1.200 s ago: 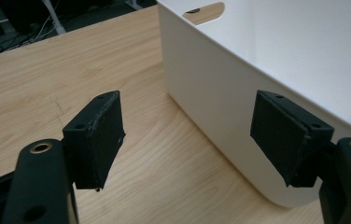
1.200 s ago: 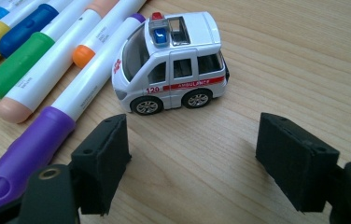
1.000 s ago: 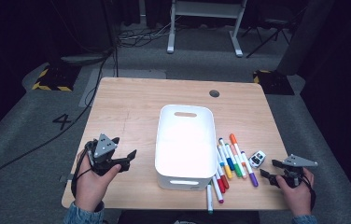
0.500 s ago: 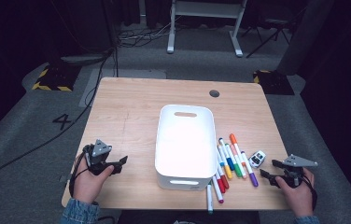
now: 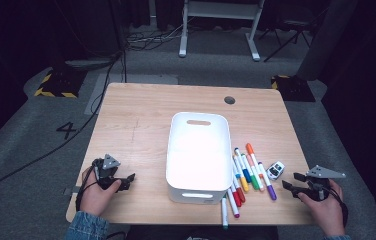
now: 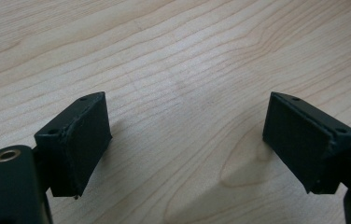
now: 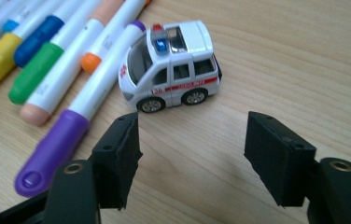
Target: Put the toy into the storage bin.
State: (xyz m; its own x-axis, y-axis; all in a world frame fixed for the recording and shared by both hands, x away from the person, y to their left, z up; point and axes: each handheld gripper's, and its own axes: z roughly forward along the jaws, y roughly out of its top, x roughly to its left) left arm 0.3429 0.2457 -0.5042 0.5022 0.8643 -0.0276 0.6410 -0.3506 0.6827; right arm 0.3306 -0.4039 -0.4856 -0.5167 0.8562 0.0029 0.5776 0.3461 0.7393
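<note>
My left gripper [image 5: 128, 177] rests low over the bare wood near the table's front left corner. Its jaws [image 6: 187, 140] stand open with nothing between them, and they have just been opening. At the front right, my right gripper [image 5: 290, 181] points at a small white toy police car [image 5: 275, 170]. In the right gripper view the car [image 7: 171, 65] stands just beyond the open jaws [image 7: 192, 154], which have just been closing with only wood between them. Several coloured markers [image 5: 248, 172] lie beside the car, the purple one [image 7: 71, 135] nearest.
A white plastic bin [image 5: 196, 192] stands in the middle of the table [image 5: 141, 115], left of the markers. A green marker [image 5: 224, 212] and a red one [image 5: 232, 202] lie at the front edge. Cables trail over the floor at the left.
The left hand has sunk toward the tabletop and drawn slightly nearer the front edge. The right hand has stayed where it was.
</note>
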